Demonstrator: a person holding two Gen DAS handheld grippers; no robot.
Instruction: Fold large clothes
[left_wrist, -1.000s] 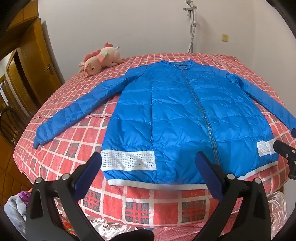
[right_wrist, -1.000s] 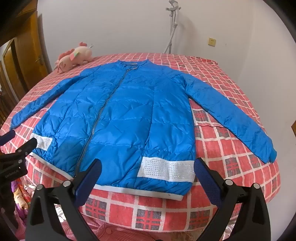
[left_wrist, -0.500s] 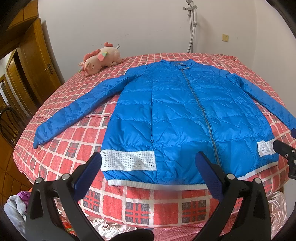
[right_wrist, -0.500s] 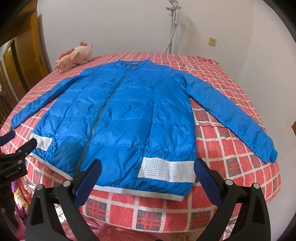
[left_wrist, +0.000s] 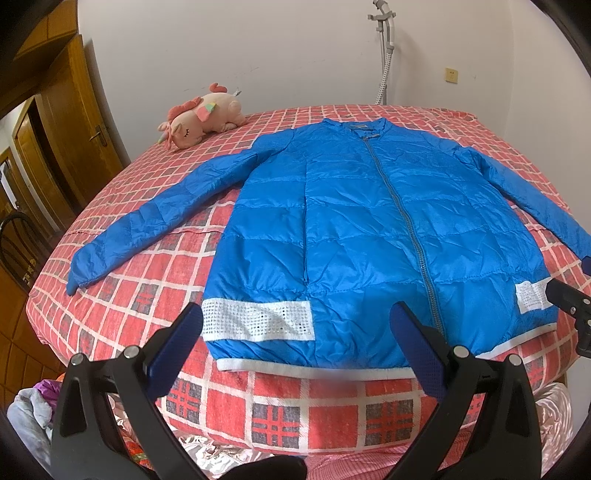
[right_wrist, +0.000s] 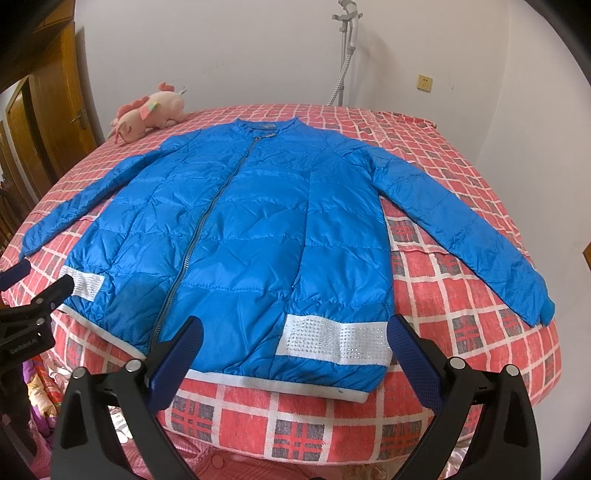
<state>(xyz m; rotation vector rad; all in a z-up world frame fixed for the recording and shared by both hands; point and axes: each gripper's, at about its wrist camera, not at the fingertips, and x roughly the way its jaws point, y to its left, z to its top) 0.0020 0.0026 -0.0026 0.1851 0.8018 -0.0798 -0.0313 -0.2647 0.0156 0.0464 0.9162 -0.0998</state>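
A blue padded jacket (left_wrist: 354, 229) (right_wrist: 240, 240) lies flat and zipped on the bed, collar at the far side, both sleeves spread outward, white bands along the hem. My left gripper (left_wrist: 295, 325) hangs open in front of the hem's left half, holding nothing. My right gripper (right_wrist: 295, 336) hangs open in front of the hem's right half, also empty. Each gripper shows at the edge of the other's view: the right one (left_wrist: 569, 299) and the left one (right_wrist: 33, 291). Neither touches the jacket.
A bed with a red checked cover (left_wrist: 288, 417) (right_wrist: 461, 332) carries the jacket. A pink plush toy (left_wrist: 201, 120) (right_wrist: 147, 114) lies at its far left corner. Wooden doors (left_wrist: 74, 122) stand left; a white pole (right_wrist: 345, 55) rises behind. Loose fabric (left_wrist: 26, 413) lies by the bed's near left.
Both views have crept slightly closer to the jacket's hem. The jacket lies as before and both grippers stay open.
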